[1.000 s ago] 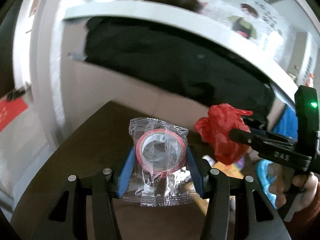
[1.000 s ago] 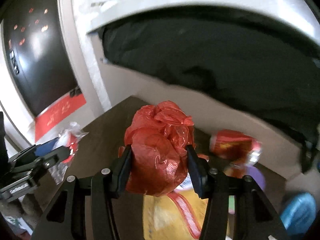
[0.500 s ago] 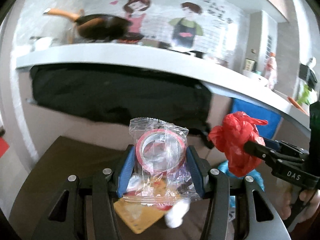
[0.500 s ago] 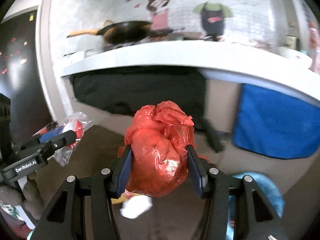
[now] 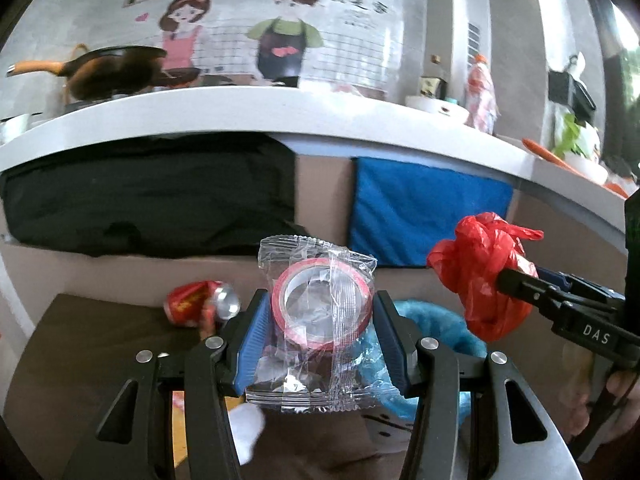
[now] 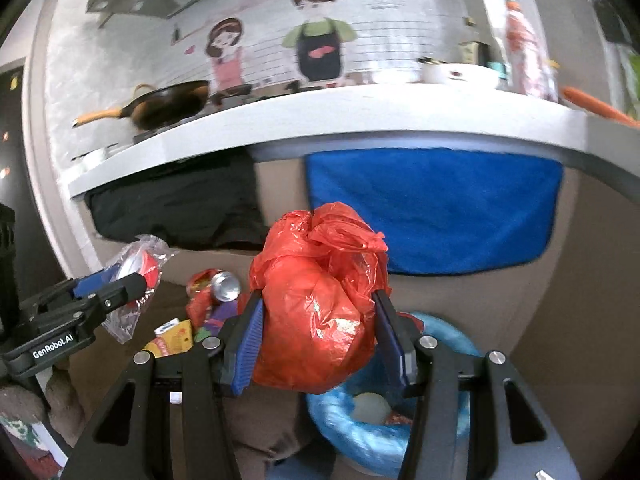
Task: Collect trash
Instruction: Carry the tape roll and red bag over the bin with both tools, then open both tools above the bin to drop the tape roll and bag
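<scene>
Both your hands have swung across from the black cloth toward the blue cloth point(image 6: 432, 208), and the blue-lined bin point(image 6: 400, 432) now sits below. Your left tongs point(image 5: 320, 328) pinch the wrapped red tape roll point(image 5: 320, 304); your right tongs point(image 6: 320, 332) pinch the crumpled red bag point(image 6: 316, 304), above the bin. A crushed red can point(image 5: 200, 304) lies on the brown surface point(image 5: 100, 344) left of it.

Bright daylight, heavy fisheye bend.
Washed-out glare at upper right by the window point(image 5: 624, 40); dark vignette in the corners; bench edge point(image 5: 280, 108) bowed into an arc; soft motion blur on the blue cloth point(image 6: 432, 208) and the floor clutter; sharp near the lens.
</scene>
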A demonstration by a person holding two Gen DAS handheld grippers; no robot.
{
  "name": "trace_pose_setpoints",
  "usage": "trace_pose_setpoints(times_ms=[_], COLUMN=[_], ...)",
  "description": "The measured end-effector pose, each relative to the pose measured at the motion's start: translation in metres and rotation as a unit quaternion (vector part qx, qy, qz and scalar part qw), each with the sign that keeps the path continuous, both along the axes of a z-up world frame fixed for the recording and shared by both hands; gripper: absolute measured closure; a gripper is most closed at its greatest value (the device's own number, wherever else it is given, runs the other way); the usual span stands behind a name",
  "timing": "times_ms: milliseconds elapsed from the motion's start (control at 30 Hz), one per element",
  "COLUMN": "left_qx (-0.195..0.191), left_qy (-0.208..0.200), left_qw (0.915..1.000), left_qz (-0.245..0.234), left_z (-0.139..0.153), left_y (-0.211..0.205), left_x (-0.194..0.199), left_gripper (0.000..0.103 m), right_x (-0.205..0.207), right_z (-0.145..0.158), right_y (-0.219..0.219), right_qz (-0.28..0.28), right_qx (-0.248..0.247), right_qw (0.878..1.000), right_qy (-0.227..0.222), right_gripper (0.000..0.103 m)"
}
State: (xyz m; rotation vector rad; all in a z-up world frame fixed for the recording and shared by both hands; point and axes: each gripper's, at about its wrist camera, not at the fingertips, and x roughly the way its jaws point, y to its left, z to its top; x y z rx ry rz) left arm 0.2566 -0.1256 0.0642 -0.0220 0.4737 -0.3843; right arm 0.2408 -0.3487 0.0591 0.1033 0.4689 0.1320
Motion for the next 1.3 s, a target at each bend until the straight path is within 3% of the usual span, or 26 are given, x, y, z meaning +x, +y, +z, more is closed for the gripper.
trace_pose_setpoints(times_ms=[300, 533, 1300], left_qx=[0.014, 0.022, 0.014], left_qy=[0.023, 0.048, 0.112], left_qw=[0.9988, 0.9971, 0.9915], left_qz=[-0.041, -0.056, -0.064], left_z=[-0.026, -0.047, -0.096], left_y=[-0.074, -0.104, -0.122], left_x=[0.015, 0.032, 0.081], left_gripper=[0.050, 0.050, 0.050], right_x=[-0.003, 0.005, 0.055], right_z=[-0.026, -0.049, -0.096], right_y=[-0.053, -0.075, -0.088], right_qz=[-0.035, -0.050, -0.051], right_qx=[0.022, 0.017, 0.024], right_qw=[0.999, 0.998, 0.995], right_qy=[0.011, 0.029, 0.082], right_gripper=[0.053, 0.053, 0.053])
